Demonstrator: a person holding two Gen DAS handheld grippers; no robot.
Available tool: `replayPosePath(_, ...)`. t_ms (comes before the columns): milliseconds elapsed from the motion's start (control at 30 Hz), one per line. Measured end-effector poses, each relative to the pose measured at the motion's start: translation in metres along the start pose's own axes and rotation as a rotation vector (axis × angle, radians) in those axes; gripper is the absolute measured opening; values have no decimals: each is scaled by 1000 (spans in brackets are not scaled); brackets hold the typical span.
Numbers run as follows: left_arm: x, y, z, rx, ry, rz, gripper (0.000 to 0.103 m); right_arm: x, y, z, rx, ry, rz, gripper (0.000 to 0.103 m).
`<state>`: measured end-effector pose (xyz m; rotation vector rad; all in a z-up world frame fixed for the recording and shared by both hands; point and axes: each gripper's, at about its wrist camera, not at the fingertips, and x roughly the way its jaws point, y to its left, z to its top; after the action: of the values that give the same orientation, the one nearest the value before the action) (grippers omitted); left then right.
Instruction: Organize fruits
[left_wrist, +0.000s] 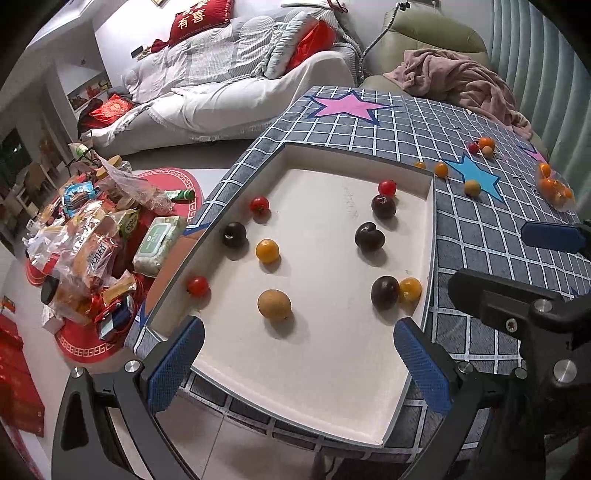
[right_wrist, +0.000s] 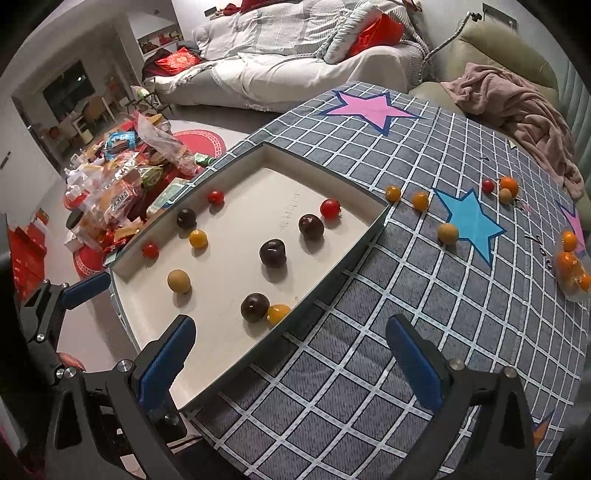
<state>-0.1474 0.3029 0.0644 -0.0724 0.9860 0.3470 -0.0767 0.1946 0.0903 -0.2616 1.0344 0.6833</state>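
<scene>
Both tools, left tool (left_wrist: 297, 362) and right tool (right_wrist: 290, 362), spread empty; bagged oranges (right_wrist: 570, 264) edge-cropped.

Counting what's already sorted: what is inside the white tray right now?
In the white tray: four dark plums, three red tomatoes, two yellow tomatoes, one brown fruit. The near corner hides behind a gripper finger.

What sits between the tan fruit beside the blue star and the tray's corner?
Two small orange fruits on the checked cloth, seen in the right wrist view.
</scene>
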Motion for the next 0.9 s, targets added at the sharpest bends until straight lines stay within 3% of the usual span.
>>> replayPosePath(900, -7, 1, -5, 4, -7, -2, 103, -7, 5, -1, -9, -8, -3, 103)
